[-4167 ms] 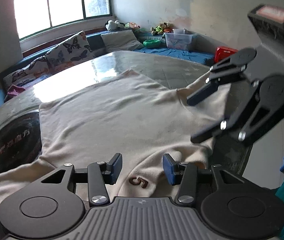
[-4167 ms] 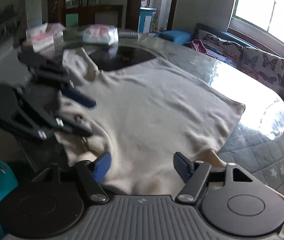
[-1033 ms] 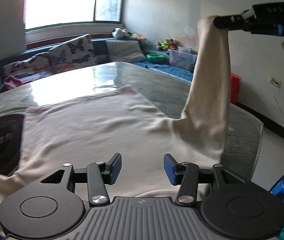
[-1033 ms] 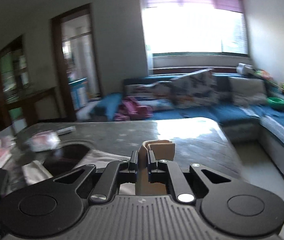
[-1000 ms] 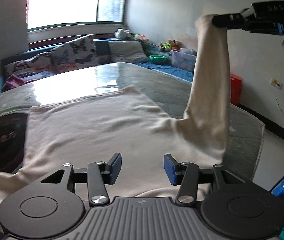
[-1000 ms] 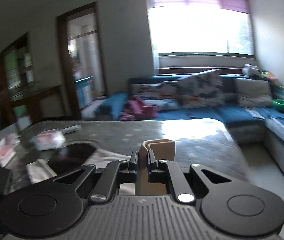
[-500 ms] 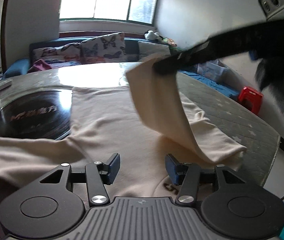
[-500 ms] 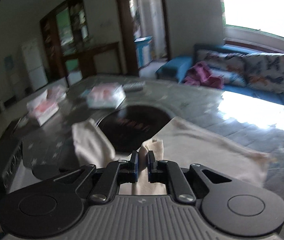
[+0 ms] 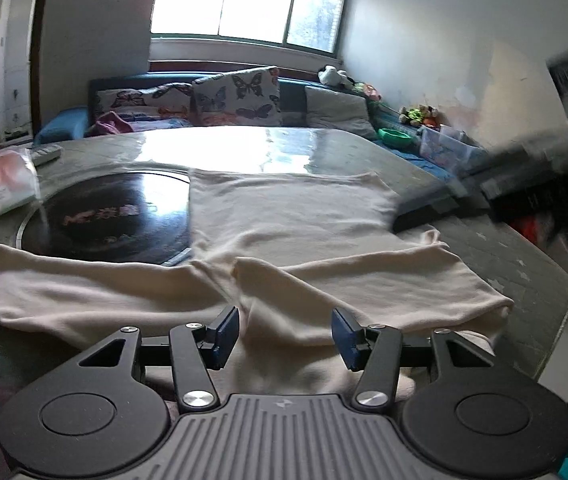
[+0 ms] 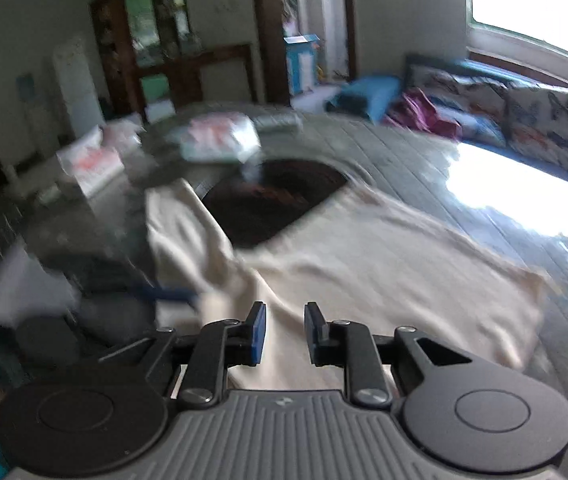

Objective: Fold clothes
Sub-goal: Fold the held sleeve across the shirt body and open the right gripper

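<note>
Closest to the left tool (image 9: 284,334), between its parted and empty fingers, lies the neck end of a cream long-sleeved top (image 9: 284,216), spread on the round surface (image 9: 524,256). Just ahead of that tool, the top's right sleeve (image 9: 364,280) lies folded inward across the chest, its cuff ending a little ahead of the left finger. To the tool's left, the left sleeve (image 9: 75,284) runs straight out sideways, unfolded. Beyond both, the body of the top lies flat with its hem at the far end, partly covering a dark round inset plate (image 9: 107,216) in the surface.

The right tool (image 10: 284,334) hangs over the folded sleeve, its fingers parted with a narrow gap and no cloth between them. In the left wrist view it shows only as a dark blur off to the right, above the top's side edge. Ahead of and to the left of the right tool, the outstretched left sleeve reaches toward white tissue packs (image 10: 219,136); this view is smeared by motion, so fine detail is unclear.

As a judgement: one sleeve lies folded in. The other sleeve is yet to be brought across, and the body has no lengthwise or crosswise fold showing, so most of the folding is left. Farther off stand a blue sofa with butterfly cushions (image 9: 235,96) and a bright window.
</note>
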Action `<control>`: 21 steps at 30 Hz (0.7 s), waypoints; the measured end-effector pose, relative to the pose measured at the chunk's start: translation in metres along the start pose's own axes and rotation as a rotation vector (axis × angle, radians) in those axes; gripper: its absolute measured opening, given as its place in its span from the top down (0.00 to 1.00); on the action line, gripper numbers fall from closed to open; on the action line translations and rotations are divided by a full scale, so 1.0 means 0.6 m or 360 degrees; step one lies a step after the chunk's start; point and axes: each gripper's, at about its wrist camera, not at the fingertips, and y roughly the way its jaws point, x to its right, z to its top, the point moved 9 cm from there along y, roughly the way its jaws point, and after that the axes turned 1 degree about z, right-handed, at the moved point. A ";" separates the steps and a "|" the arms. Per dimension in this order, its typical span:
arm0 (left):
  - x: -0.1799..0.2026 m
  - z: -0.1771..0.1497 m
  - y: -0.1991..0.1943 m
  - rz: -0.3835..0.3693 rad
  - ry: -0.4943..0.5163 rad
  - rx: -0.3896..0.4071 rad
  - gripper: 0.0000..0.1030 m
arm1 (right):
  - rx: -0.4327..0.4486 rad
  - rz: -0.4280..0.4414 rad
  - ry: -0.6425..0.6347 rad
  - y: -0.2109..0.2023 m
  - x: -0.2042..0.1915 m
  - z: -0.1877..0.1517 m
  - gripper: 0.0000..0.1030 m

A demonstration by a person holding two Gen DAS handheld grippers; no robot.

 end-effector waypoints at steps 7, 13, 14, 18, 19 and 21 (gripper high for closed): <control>0.005 0.023 -0.005 -0.0017 0.0020 0.0046 0.49 | -0.0162 -0.0142 0.0107 -0.014 0.060 -0.115 0.80; 0.013 0.019 0.024 0.0028 0.0048 -0.0009 0.49 | -0.0101 -0.0142 0.0139 -0.028 0.071 -0.116 0.78; 0.011 0.016 0.025 0.0038 0.0043 -0.0018 0.49 | -0.0080 -0.0147 0.0132 -0.031 0.072 -0.110 0.77; 0.006 0.006 0.027 0.0058 0.0024 -0.0043 0.52 | -0.0042 -0.0186 0.0111 -0.017 0.091 -0.091 0.77; 0.006 0.005 0.027 0.0056 0.0025 -0.0046 0.54 | -0.0038 -0.0196 0.0107 -0.011 0.097 -0.086 0.77; 0.007 0.001 0.028 0.0051 0.0031 -0.0055 0.65 | -0.0029 -0.0217 0.0099 0.001 0.108 -0.078 0.77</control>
